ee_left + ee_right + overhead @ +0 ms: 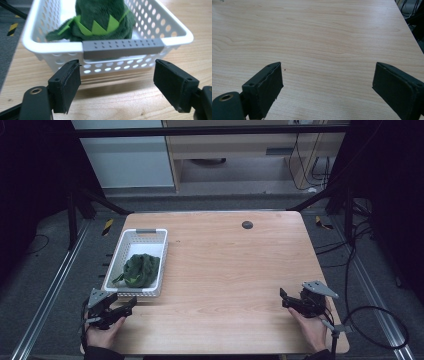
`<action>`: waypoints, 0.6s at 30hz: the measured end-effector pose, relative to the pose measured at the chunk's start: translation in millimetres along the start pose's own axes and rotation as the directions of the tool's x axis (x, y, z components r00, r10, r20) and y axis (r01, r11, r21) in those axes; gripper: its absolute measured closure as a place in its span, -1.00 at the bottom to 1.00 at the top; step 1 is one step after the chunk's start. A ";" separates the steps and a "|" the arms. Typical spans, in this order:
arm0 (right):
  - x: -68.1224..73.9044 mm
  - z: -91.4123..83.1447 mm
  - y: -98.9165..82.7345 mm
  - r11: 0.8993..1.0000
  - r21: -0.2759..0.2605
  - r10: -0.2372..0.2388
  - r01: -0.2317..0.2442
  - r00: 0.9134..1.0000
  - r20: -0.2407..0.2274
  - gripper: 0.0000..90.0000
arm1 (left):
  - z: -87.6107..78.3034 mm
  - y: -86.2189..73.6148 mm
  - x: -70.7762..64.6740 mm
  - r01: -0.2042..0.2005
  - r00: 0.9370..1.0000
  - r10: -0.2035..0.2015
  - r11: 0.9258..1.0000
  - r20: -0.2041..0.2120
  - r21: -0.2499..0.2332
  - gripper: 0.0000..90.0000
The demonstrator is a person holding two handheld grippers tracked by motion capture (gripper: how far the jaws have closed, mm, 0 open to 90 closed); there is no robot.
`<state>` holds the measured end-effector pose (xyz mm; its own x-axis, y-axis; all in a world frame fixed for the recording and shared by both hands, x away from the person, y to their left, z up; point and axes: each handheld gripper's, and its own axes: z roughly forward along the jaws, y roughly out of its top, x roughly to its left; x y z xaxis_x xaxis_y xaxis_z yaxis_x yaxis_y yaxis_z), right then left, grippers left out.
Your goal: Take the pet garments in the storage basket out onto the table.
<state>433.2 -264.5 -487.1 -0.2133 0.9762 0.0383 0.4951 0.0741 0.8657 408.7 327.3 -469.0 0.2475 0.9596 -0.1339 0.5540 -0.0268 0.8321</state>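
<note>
A white perforated basket (pixel 129 241) with grey handles stands at the table's left side, and a dark green plush toy (pixel 140 269) with light green spikes lies inside it. My left gripper (pixel 131 303) rests at the front left corner, just short of the basket's near end, open and empty. In the left gripper view the near grey handle (pixel 123 47) sits a little beyond the gripper (pixel 117 80), with the plush (pixel 100 17) behind it. My right gripper (pixel 283 297) rests near the front right edge, open, with bare wood between its jaws in the right gripper view (pixel 327 83).
The wooden table (pixel 225 270) has a small black round spot (pixel 247 224) near its far edge. Dark metal frame legs and cables stand around the table on the grey floor.
</note>
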 end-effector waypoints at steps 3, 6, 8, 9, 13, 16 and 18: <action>0.6 0.2 -0.3 1.000 0.000 -0.004 0.004 1.000 -0.006 -0.78 | -1.7 1.4 -0.4 0.005 1.000 -0.005 1.000 0.008 -0.005 -0.53; 4.4 0.2 -2.0 1.000 0.014 -0.026 0.026 1.000 -0.014 -0.78 | -4.5 5.7 -1.7 0.006 1.000 -0.007 1.000 0.017 0.003 -0.53; 6.7 -1.1 -2.5 0.999 0.010 -0.031 0.031 0.999 -0.015 -0.78 | -6.0 6.2 -1.5 0.011 1.000 -0.011 1.000 0.015 -0.005 -0.53; 6.7 -1.1 -2.5 0.999 0.010 -0.031 0.031 0.999 -0.015 -0.78 | -6.0 6.2 -1.5 0.011 1.000 -0.011 1.000 0.015 -0.005 -0.52; 11.6 -3.7 -1.4 0.999 -0.007 -0.048 0.048 0.999 -0.022 -0.78 | -12.8 6.3 -2.9 0.026 1.000 -0.026 1.000 -0.014 -0.002 -0.52; 12.0 -5.3 -2.0 0.998 -0.009 -0.059 0.059 0.998 -0.020 -0.78 | -14.8 5.9 -2.4 0.032 0.999 -0.032 0.999 -0.025 -0.002 -0.53; 11.4 -6.2 -2.2 0.998 -0.010 -0.058 0.058 0.998 -0.020 -0.78 | -18.1 8.3 -2.8 0.029 0.999 -0.030 0.999 -0.036 -0.021 -0.53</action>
<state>424.4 -254.7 -485.5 -0.2583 0.9661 -0.0020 0.4736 0.1285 0.8713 398.3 329.5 -451.9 0.2025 0.9694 -0.1391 0.5444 0.0067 0.8388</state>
